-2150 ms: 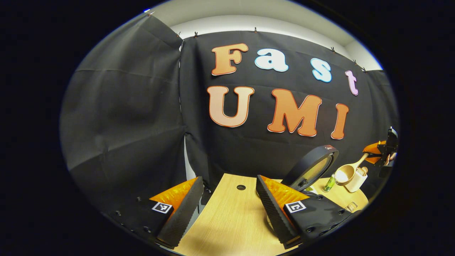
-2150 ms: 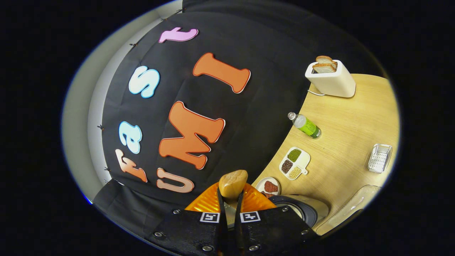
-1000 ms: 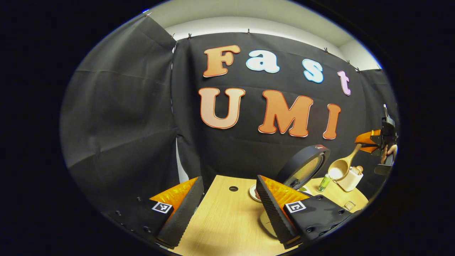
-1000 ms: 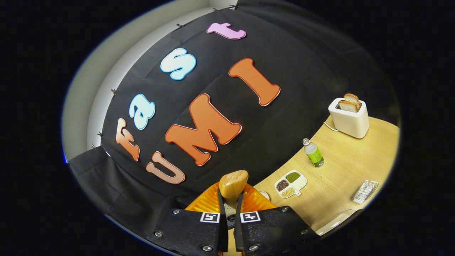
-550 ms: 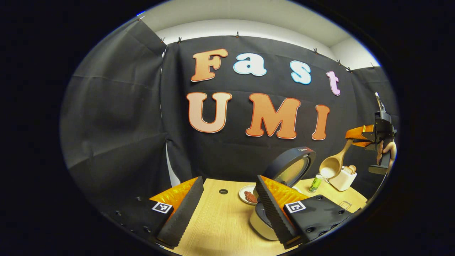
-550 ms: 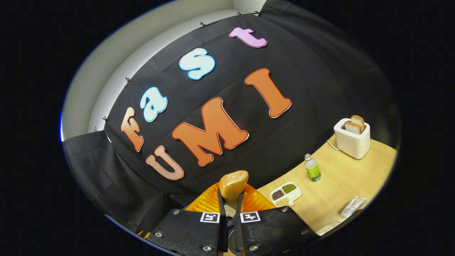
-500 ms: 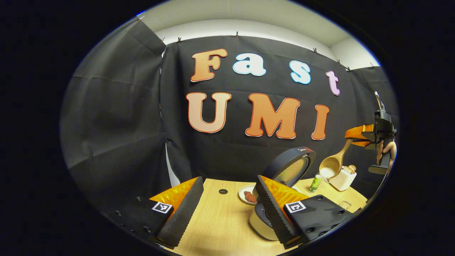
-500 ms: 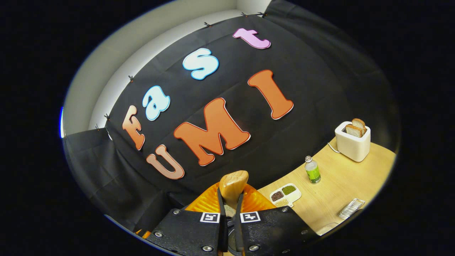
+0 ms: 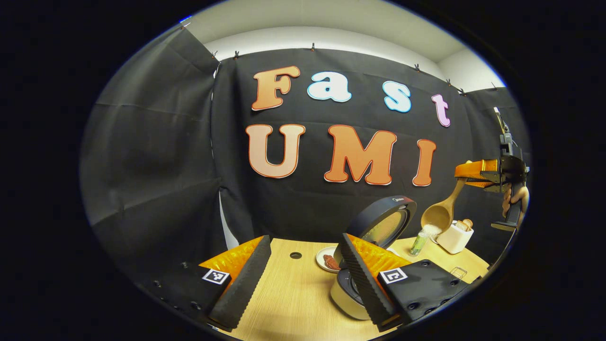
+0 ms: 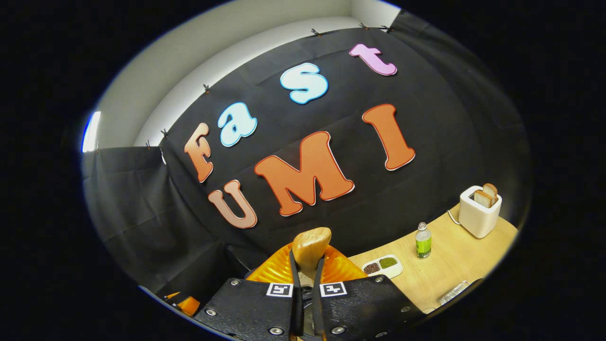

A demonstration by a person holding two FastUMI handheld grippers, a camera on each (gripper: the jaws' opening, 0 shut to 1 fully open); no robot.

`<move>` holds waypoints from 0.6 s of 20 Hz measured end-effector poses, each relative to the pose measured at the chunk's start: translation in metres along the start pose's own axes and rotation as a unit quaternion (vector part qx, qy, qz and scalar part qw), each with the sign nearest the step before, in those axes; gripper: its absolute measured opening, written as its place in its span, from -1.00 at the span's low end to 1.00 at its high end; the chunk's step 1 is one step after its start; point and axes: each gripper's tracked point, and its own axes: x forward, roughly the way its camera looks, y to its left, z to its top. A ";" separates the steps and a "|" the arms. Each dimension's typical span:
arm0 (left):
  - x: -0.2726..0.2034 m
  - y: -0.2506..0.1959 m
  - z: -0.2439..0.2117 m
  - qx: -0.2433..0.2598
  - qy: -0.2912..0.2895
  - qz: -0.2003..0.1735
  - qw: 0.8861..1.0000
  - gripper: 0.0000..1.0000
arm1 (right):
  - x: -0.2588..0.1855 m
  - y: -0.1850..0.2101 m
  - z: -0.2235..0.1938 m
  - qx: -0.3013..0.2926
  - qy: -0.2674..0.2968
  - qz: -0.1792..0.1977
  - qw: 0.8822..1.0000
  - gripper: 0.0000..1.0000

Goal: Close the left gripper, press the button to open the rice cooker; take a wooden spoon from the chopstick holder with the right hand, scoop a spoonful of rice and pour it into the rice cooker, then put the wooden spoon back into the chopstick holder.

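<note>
The left gripper (image 9: 303, 279) hangs wide open above the bench (image 9: 293, 303), holding nothing. The rice cooker (image 9: 348, 293) sits just behind its right-hand finger, lid (image 9: 386, 222) raised. Farther off to that side, the right gripper (image 10: 307, 272) clamps the handle of the wooden spoon (image 9: 440, 213), whose bowl tilts downward beyond the lid, above the bench.

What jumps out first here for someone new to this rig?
In the left gripper view, the right hand-held gripper at far right holds a wooden spoon in the air, bowl down, with white rice in it. Below and left of it stands the rice cooker, lid up. The left hand-held gripper is open in the foreground.
</note>
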 end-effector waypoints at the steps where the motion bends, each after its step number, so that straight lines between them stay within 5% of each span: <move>1: -0.001 0.001 0.000 0.001 -0.001 0.001 1.000 0.94 | 0.000 0.006 -0.001 -0.009 0.000 0.007 1.000 -0.87; 12: -0.006 0.002 -0.002 -0.002 0.001 0.003 1.000 0.94 | -0.006 0.041 -0.014 -0.132 -0.002 0.040 0.990 -0.87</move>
